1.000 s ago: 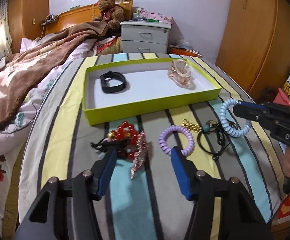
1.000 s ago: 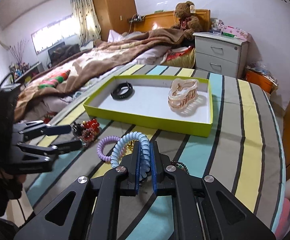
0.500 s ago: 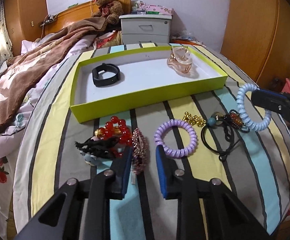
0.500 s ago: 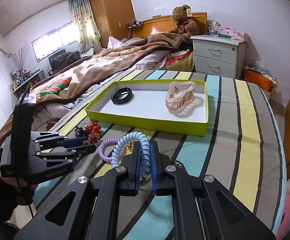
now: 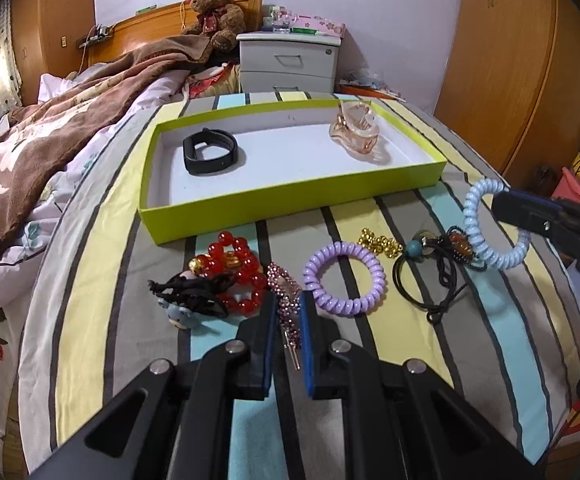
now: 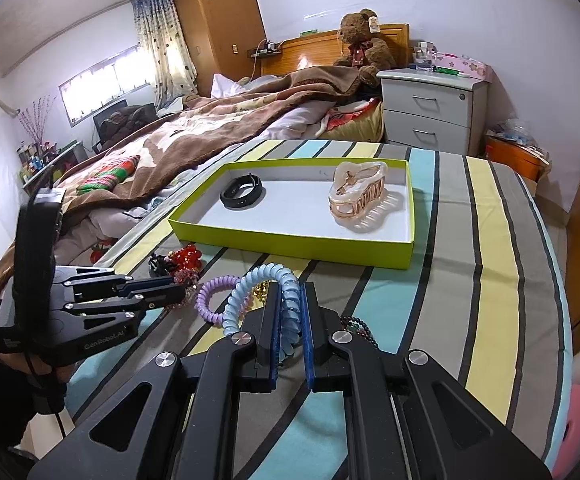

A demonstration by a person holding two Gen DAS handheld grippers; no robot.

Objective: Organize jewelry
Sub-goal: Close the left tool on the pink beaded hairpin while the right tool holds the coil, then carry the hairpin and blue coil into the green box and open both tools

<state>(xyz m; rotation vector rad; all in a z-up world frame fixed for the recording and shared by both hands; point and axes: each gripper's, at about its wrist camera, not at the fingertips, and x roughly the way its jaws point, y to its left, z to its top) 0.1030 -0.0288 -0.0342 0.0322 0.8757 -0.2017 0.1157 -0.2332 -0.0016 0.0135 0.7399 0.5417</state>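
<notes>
My left gripper (image 5: 287, 300) sits low over the striped tablecloth, its jaws closing on a pink rhinestone hair clip (image 5: 284, 286) whose sides touch both blue pads. My right gripper (image 6: 290, 292) is shut on a light blue spiral hair tie (image 6: 266, 276) and holds it above the cloth, right of the loose pile. A purple spiral tie (image 5: 344, 278), red bead bracelet (image 5: 234, 264), gold beads (image 5: 378, 242) and black cord (image 5: 434, 264) lie on the cloth. Behind them, the green tray (image 5: 290, 196) holds a black band (image 5: 210, 152) and a peach claw clip (image 5: 356, 136).
A black bow hair tie (image 5: 190, 292) lies left of the red beads. The bed with its brown blanket (image 5: 70, 120) runs along the table's left edge. A white nightstand (image 5: 286, 60) stands behind the table, and wooden wardrobes (image 5: 522, 60) stand to the right.
My left gripper's jaws came together from wide apart onto the pink rhinestone clip. My right gripper kept the blue spiral tie and barely moved.
</notes>
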